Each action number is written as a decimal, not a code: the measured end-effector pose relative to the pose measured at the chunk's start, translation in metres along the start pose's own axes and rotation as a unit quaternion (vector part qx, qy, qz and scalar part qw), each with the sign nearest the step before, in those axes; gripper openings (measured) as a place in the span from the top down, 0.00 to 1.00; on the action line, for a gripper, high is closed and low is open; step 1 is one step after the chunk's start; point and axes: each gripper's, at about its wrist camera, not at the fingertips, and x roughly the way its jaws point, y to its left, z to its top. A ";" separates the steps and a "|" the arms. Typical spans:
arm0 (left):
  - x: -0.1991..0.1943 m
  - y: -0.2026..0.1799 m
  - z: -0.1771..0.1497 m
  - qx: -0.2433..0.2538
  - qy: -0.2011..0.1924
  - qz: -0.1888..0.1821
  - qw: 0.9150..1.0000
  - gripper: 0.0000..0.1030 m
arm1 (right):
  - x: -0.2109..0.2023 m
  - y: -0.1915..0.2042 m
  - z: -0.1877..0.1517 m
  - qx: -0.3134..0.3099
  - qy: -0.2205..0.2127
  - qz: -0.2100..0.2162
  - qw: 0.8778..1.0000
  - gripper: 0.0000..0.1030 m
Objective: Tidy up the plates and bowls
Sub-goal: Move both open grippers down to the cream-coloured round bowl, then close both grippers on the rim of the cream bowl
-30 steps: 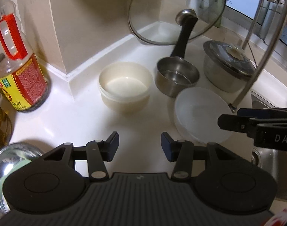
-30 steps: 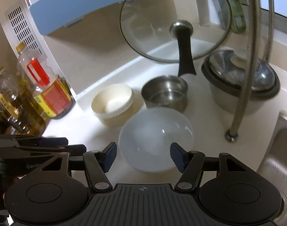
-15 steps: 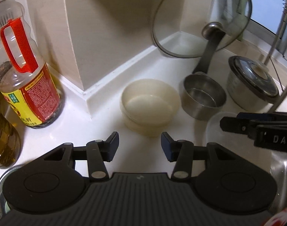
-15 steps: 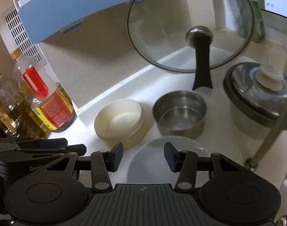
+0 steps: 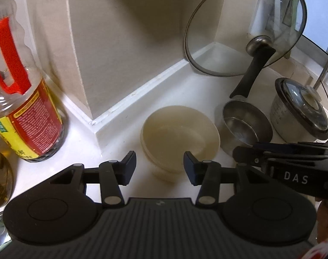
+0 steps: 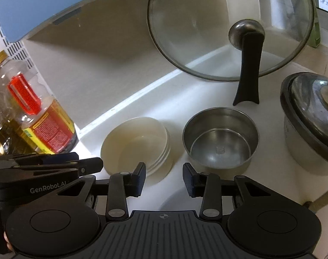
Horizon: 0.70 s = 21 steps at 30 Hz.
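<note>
A stack of cream bowls (image 5: 180,138) sits on the white counter near the wall corner. My left gripper (image 5: 159,166) hovers just short of it, open, with the stack's near rim showing in the gap and no pad touching. A translucent white bowl (image 6: 178,200) lies low under my right gripper (image 6: 164,177), mostly hidden by it. The right jaws are closing, the white bowl's far rim sits between them, and the pads stand clear of it. The cream stack (image 6: 136,144) is ahead-left of the right gripper. Each gripper shows in the other's view: right (image 5: 271,157), left (image 6: 88,166).
A steel saucepan (image 6: 220,138) with a black handle stands right of the cream stack. A glass lid (image 6: 228,26) leans in the corner behind it. A lidded steel pot (image 6: 310,116) is at the right. Oil bottles (image 5: 28,108) stand at the left by the wall.
Both grippers have come forward toward the bowls. The right jaws have narrowed and the white bowl has slid under that gripper. The cream stack now lies just ahead of the left fingertips.
</note>
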 end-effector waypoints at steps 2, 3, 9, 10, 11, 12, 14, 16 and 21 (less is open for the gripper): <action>0.006 0.001 0.003 -0.002 0.002 -0.001 1.000 0.56 | 0.007 0.001 0.003 -0.003 0.004 -0.002 1.000 0.62; 0.009 0.002 0.004 -0.002 0.004 -0.001 1.000 0.57 | 0.010 0.002 0.003 -0.002 0.006 -0.002 1.000 0.62; 0.029 0.004 0.008 -0.003 0.014 0.000 1.000 0.63 | 0.033 0.002 0.009 0.000 0.022 -0.002 1.000 0.63; 0.033 0.005 0.009 -0.005 0.018 -0.001 1.000 0.64 | 0.036 0.002 0.010 -0.001 0.024 -0.003 1.000 0.64; 0.037 0.006 0.009 -0.008 0.021 -0.002 1.000 0.64 | 0.039 0.002 0.010 0.000 0.025 -0.003 1.000 0.65; 0.040 0.007 0.009 -0.009 0.023 -0.002 1.000 0.64 | 0.041 0.001 0.011 0.001 0.027 -0.004 1.000 0.65; 0.044 0.009 0.009 -0.007 0.024 -0.003 1.000 0.64 | 0.045 0.000 0.012 0.003 0.028 -0.005 1.000 0.66; 0.048 0.010 0.009 -0.008 0.028 -0.005 1.000 0.66 | 0.049 -0.001 0.013 0.005 0.030 -0.007 1.000 0.67; 0.058 0.014 0.011 -0.012 0.034 -0.008 0.999 0.69 | 0.057 -0.002 0.015 0.006 0.035 -0.008 0.999 0.70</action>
